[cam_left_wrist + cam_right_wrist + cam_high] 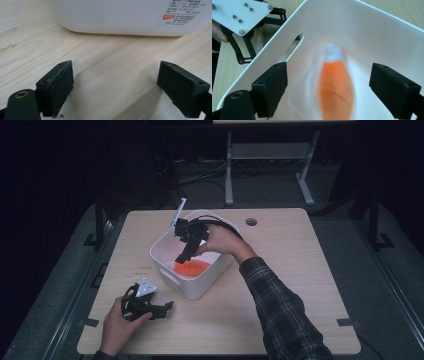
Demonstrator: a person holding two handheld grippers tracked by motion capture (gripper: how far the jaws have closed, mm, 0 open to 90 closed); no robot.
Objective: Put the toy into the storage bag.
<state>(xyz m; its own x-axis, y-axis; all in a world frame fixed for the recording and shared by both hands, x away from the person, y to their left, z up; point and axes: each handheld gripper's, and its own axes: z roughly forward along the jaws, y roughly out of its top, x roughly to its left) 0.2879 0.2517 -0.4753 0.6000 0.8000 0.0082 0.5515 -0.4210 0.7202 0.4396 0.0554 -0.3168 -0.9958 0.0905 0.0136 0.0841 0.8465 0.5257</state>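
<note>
orange packet [335, 87], blurred, is seen lying in the white bin [170, 270] directly below the right gripper [186, 251], its long axis running between the wide-spread, empty jaws, while the left gripper [165, 307] is rested open beside the bin.

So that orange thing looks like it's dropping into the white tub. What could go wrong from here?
The orange packet looks blurred between the right gripper's open jaws, so it may bounce or land awkwardly in the white tub. That gripper hangs inside the tub, so lifting carelessly could catch the rim. The left gripper rests open beside it, not steadying it.
</note>
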